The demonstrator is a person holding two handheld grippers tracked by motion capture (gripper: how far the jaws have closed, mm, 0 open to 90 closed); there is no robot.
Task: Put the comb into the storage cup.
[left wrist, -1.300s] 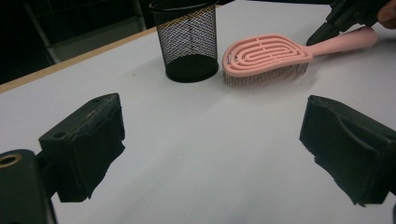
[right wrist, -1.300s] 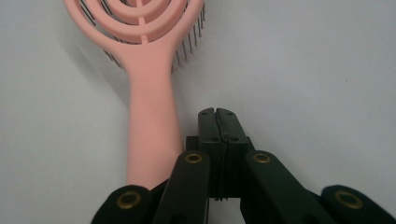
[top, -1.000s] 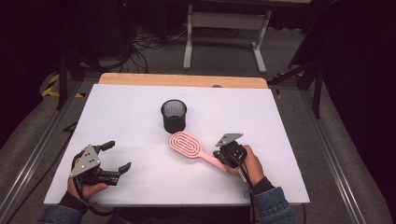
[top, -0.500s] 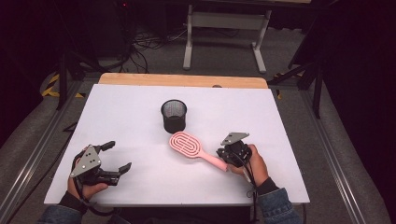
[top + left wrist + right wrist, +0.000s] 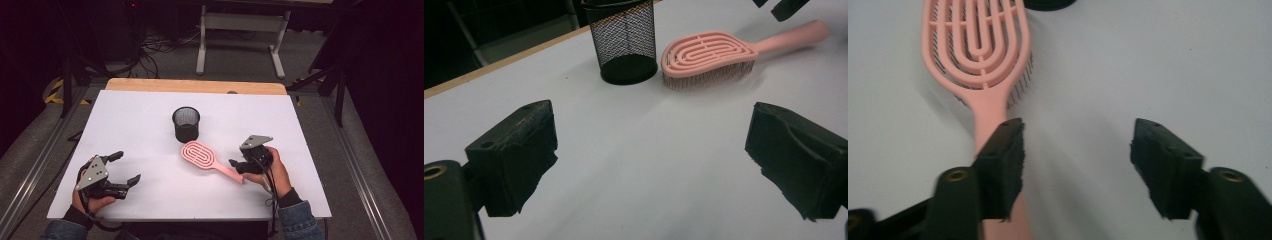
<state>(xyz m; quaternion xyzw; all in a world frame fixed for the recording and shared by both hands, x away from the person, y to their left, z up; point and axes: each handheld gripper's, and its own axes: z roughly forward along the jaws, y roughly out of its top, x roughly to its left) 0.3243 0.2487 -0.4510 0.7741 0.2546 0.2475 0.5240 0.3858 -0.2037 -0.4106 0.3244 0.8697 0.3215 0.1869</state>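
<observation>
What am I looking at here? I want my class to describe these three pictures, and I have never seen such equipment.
A person sits at a white table and holds a hand-worked tool with two black jaws in each hand. One picture looks down from above; the other two come from cameras riding on each tool. On the table stand a black mesh cup and, beside it, a pink hairbrush lying bristles down. The left gripper is open and holds nothing. The right gripper has just been opening; its own view shows the brush handle passing under one jaw, with nothing between the jaws.
</observation>
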